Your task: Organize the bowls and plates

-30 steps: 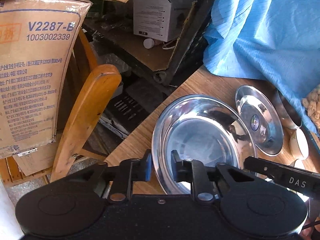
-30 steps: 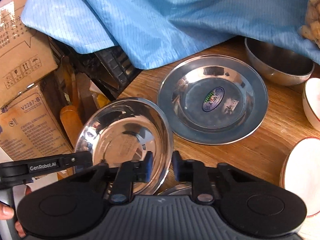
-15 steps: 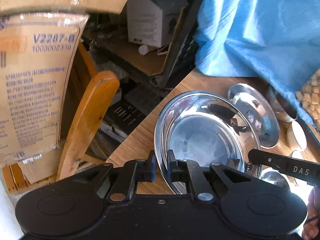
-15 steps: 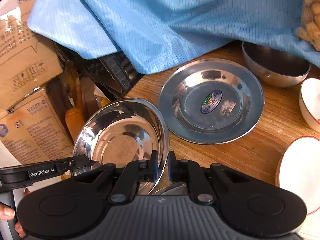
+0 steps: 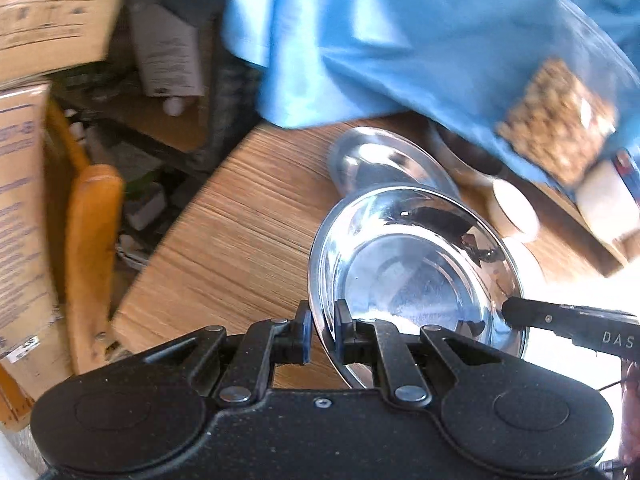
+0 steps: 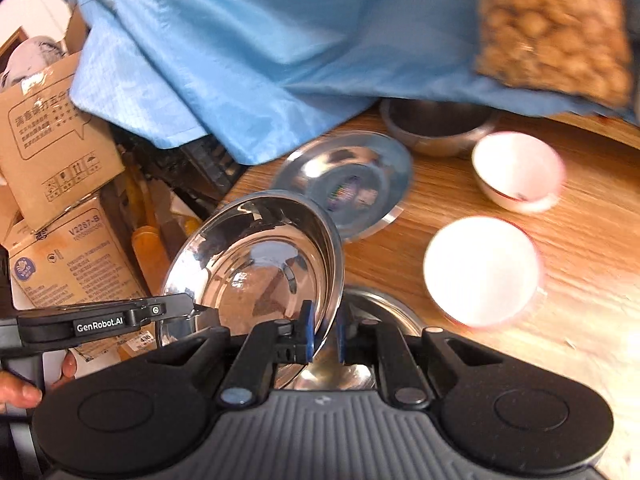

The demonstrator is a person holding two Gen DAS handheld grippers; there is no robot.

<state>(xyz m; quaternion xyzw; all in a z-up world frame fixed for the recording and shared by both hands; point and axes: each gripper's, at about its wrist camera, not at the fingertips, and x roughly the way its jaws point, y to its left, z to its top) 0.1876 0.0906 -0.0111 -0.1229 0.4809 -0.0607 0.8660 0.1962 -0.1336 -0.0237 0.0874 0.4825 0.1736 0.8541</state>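
A shiny steel plate [image 5: 416, 276] [image 6: 256, 264] is held off the wooden table by both grippers. My left gripper [image 5: 322, 334] is shut on its near-left rim. My right gripper [image 6: 324, 334] is shut on its right rim. A second steel plate with a sticker [image 6: 348, 184] [image 5: 384, 164] lies flat on the table behind it. Two white bowls [image 6: 482, 270] [image 6: 518, 172] and a steel bowl [image 6: 436, 128] sit to the right. Another steel rim [image 6: 384, 304] shows under the held plate.
A blue cloth [image 6: 248, 52] hangs over the table's back edge. A bag of nuts [image 6: 552, 24] lies on it. Cardboard boxes [image 6: 60, 132] and a wooden chair back [image 5: 92, 248] stand off the table's left edge [image 5: 176, 224].
Both grippers closed on the plate's rim and lifted it up and to the right, toward the stickered plate. The views have swung right, showing the white bowls.
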